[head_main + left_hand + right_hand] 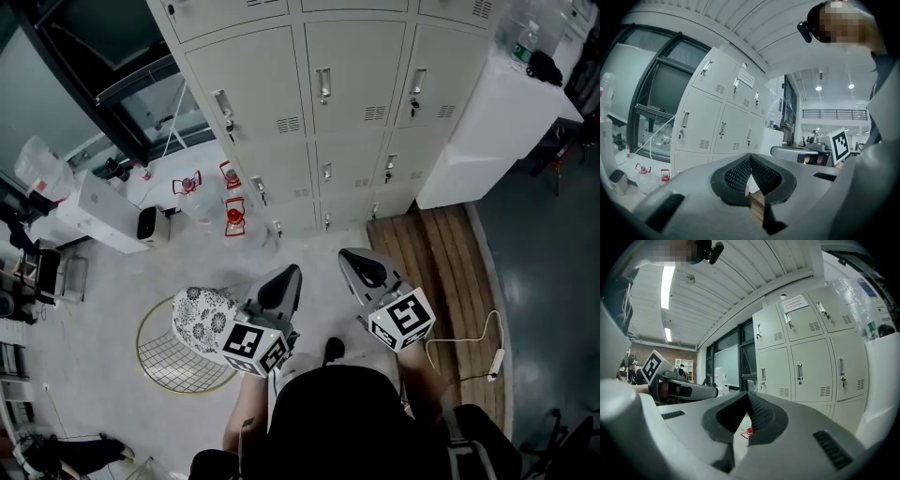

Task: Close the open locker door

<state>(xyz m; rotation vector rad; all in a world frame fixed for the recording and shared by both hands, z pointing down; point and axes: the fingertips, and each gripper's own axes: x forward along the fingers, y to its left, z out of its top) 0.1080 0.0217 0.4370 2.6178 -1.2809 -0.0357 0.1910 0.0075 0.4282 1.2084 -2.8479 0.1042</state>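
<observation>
Three columns of locker doors show in the head view, and every one in sight sits flush with its neighbours. Both gripper views read the same, and no door stands ajar anywhere. That fits two stages: the door is already shut, or the open one lies beyond the edges of these views. One moment does not settle which. The left gripper has its jaws together at the tips, with nothing held; only floor shows through the slit below them. The right gripper is in the same state, pinched shut and empty. Both are held low in front of the person with their noses aimed at the locker bank, which lies straight ahead and well apart across the pale floor. The right gripper sits slightly further forward, roughly in line with the middle column and beside the wooden decking. The left gripper lines up nearer the seam between the left and middle columns. Each door is upright, taller than wide, with a vertical bar handle near its left edge as the person faces it. Judgement: the hinges are probably on the right, so a door's free edge would fall on the left gripper's side. A flat push with shut jaws would serve.
</observation>
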